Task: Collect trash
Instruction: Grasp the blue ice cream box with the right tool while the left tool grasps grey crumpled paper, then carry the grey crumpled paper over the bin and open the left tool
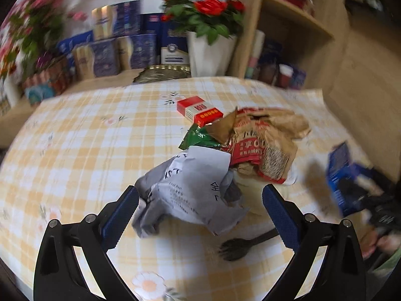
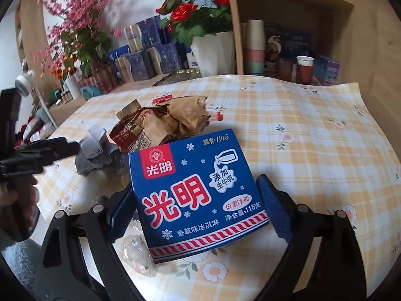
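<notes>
My right hand-held gripper (image 2: pixel 198 208) grasps the blue ice-cream carton (image 2: pixel 198 198) by its edges, above the desk (image 2: pixel 313 150); it may slip. My left hand-held gripper (image 1: pixel 200 210) is released around the crumpled white paper (image 1: pixel 190 188), near the brown bag (image 1: pixel 263 145), and could snag it.

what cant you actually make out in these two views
- Left wrist view: motion blur smears the blue ice cream box and the right gripper holding it at the right edge.
- Left wrist view: the black fork has its handle hidden behind a jaw.
- Right wrist view: the box hides the crumpled clear plastic partly, and its contents cannot be seen.
</notes>
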`<state>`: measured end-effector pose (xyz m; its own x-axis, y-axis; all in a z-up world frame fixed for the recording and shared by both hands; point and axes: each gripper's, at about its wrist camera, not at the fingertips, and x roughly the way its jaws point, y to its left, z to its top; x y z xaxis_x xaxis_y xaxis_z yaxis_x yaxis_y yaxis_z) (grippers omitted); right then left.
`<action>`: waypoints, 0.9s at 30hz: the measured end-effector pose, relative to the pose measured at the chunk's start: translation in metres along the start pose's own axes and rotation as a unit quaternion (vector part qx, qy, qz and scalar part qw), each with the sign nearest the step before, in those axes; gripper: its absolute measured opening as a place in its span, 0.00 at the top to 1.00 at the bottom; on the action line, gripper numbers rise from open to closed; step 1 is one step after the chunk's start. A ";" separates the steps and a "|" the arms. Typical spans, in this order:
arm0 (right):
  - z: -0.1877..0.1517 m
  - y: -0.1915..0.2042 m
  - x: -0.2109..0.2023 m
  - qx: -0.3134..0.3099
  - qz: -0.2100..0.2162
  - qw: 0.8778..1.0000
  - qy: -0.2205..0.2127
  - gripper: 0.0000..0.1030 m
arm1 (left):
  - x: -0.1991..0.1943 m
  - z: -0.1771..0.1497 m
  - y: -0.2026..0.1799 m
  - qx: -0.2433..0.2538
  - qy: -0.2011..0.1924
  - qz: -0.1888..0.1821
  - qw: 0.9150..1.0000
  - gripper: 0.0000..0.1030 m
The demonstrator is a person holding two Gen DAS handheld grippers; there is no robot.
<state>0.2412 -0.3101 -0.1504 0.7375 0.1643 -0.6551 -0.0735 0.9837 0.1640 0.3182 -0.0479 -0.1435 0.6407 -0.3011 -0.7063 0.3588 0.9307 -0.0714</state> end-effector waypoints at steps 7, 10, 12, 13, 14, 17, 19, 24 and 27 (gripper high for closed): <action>-0.003 -0.006 -0.012 -0.006 -0.014 1.000 0.000 0.14 | 0.034 -0.001 0.010 0.022 0.037 0.052 0.998 0.06; -0.003 -0.007 -0.015 -0.011 -0.019 1.000 0.002 0.14 | 0.046 -0.006 0.027 -0.017 0.060 0.039 0.997 0.06; -0.002 -0.007 -0.014 -0.008 -0.020 1.000 0.003 0.14 | 0.049 -0.008 0.029 -0.025 0.072 0.031 0.997 0.06; -0.001 -0.007 -0.015 -0.007 -0.020 1.000 0.002 0.14 | 0.051 -0.010 0.030 -0.027 0.081 0.023 0.996 0.06; 0.000 -0.007 -0.017 -0.005 -0.020 1.000 -0.001 0.14 | 0.051 -0.011 0.031 -0.026 0.084 0.019 0.996 0.12; 0.003 -0.002 -0.026 -0.008 -0.020 1.000 -0.014 0.14 | 0.046 -0.011 0.032 -0.024 0.082 0.017 0.996 0.34; 0.003 0.000 -0.029 -0.010 -0.019 1.000 -0.014 0.14 | 0.042 -0.010 0.038 -0.040 0.079 0.008 0.996 0.46; 0.000 0.007 -0.036 -0.019 -0.021 1.000 -0.014 0.15 | 0.022 -0.008 0.051 -0.065 0.058 0.010 0.996 0.60; -0.003 0.010 -0.041 -0.020 -0.022 0.999 -0.014 0.15 | 0.007 -0.008 0.054 -0.061 0.045 0.011 0.997 0.64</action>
<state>0.2079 -0.3071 -0.1244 0.7586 0.1192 -0.6406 -0.0665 0.9921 0.1059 0.3367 0.0018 -0.1581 0.5816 -0.2647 -0.7692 0.2566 0.9570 -0.1353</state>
